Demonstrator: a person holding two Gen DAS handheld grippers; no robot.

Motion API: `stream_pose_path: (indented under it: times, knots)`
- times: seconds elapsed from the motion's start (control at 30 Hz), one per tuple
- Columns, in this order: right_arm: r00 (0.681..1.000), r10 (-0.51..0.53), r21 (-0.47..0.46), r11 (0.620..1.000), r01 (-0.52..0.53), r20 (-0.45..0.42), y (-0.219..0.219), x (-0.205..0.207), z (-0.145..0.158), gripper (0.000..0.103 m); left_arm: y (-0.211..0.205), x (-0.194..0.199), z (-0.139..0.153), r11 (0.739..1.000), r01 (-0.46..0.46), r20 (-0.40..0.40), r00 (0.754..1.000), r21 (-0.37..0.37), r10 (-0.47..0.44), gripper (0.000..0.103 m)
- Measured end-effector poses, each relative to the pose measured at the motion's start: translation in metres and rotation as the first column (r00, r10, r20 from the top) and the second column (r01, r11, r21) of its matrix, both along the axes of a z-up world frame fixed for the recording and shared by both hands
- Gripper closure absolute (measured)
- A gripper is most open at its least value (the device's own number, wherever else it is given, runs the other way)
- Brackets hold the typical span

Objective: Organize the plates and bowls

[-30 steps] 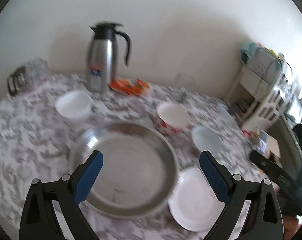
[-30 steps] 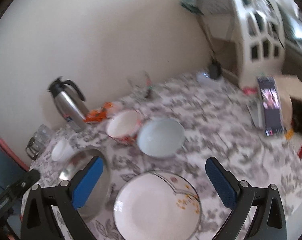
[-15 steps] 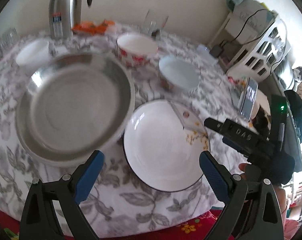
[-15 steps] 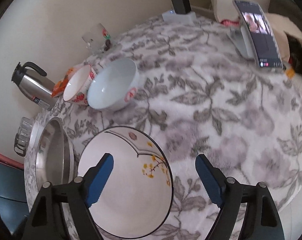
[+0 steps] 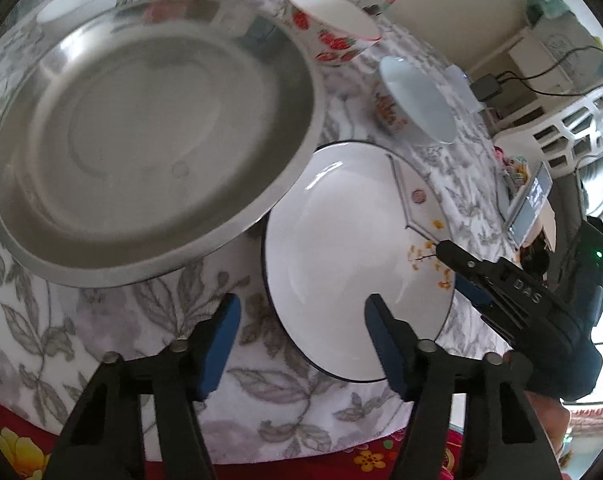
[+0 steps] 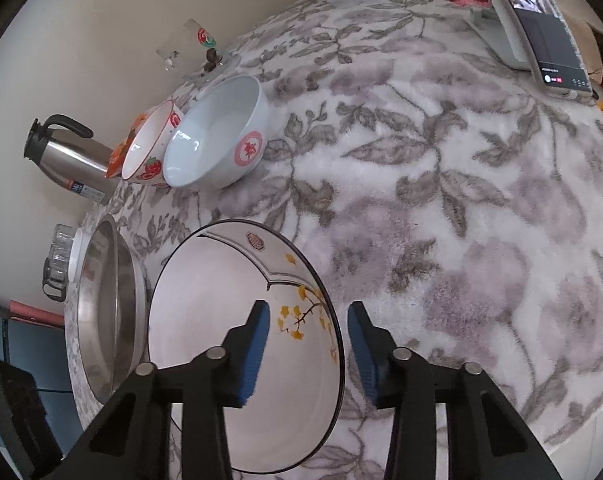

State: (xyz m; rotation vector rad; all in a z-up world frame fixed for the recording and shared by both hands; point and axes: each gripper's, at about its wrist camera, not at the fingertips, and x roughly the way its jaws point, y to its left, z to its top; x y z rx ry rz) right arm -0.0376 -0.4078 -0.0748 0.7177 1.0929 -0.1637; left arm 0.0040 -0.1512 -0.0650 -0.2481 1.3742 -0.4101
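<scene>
Jaws of both grippers have just been closing: right gripper [image 6: 307,330] narrow, straddling the white plate's [image 6: 221,312] far rim, not yet clamped; left gripper [image 5: 301,320] half-open over its near rim. Likely a two-handed pickup. Plate: black-edged, yellow blossoms, beside steel basin [image 5: 141,120] on surface [image 6: 461,200].

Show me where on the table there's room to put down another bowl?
The biggest bare cloth lies between the white plate, the pale blue bowl and the phone. It's crowded where the steel basin, the plate and the strawberry bowl sit close together.
</scene>
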Motion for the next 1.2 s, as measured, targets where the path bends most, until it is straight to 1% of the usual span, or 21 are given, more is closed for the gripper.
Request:
stream_pose_path:
  times: [0.03, 0.1, 0.17, 0.23, 0.33, 0.37, 0.47, 0.67, 0.73, 0.87, 1.2]
  knots:
    - [1.000, 0.001, 0.001, 1.000, -0.001, 0.000, 0.000, 0.000, -0.001, 0.065, 0.000, 0.001, -0.002, 1.000, -0.007, -0.011, 1.000, -0.005, 0.007, 0.047]
    - [1.000, 0.005, 0.005, 1.000, -0.005, -0.003, -0.001, 0.001, -0.002, 0.070, 0.002, 0.002, -0.007, 0.999, -0.025, -0.030, 0.999, -0.022, 0.025, 0.052]
    - [1.000, 0.009, 0.005, 1.000, -0.009, -0.012, 0.001, 0.003, -0.006, 0.073, 0.003, 0.004, -0.009, 0.999, -0.038, -0.030, 0.999, -0.028, 0.037, 0.057]
    - [1.000, 0.008, 0.002, 1.000, -0.008, -0.019, 0.002, 0.005, -0.010, 0.076, 0.005, 0.007, -0.012, 0.998, -0.049, -0.028, 0.998, -0.034, 0.048, 0.064]
    - [0.999, 0.001, 0.011, 1.000, -0.001, -0.032, 0.001, 0.007, -0.016, 0.083, 0.008, 0.009, -0.015, 0.996, -0.063, -0.039, 0.997, -0.056, 0.061, 0.071]
    - [0.999, -0.001, 0.010, 1.000, 0.001, -0.037, 0.001, 0.007, -0.017, 0.086, 0.009, 0.009, -0.017, 0.996, -0.069, -0.046, 0.997, -0.064, 0.066, 0.071]
    - [0.999, -0.005, 0.023, 1.000, 0.005, -0.033, -0.001, 0.006, -0.019, 0.086, 0.009, 0.011, -0.022, 0.993, -0.082, -0.070, 0.995, -0.084, 0.076, 0.072]
    - [0.999, -0.005, 0.023, 1.000, 0.005, -0.033, 0.000, 0.007, -0.018, 0.086, 0.006, 0.015, -0.028, 0.990, -0.098, -0.068, 0.993, -0.099, 0.092, 0.072]
    - [0.999, -0.006, 0.025, 1.000, 0.007, -0.032, 0.000, 0.007, -0.018, 0.086, 0.008, 0.017, -0.032, 0.988, -0.114, -0.076, 0.991, -0.106, 0.106, 0.077]
    - [0.999, -0.012, 0.032, 0.999, 0.013, -0.029, -0.002, 0.006, -0.019, 0.086, 0.012, 0.020, -0.037, 0.980, -0.144, -0.081, 0.988, -0.134, 0.134, 0.080]
    - [1.000, -0.019, 0.032, 0.999, 0.020, -0.025, -0.003, 0.004, -0.020, 0.085, 0.010, 0.021, -0.037, 0.982, -0.135, -0.061, 0.990, -0.128, 0.128, 0.082]
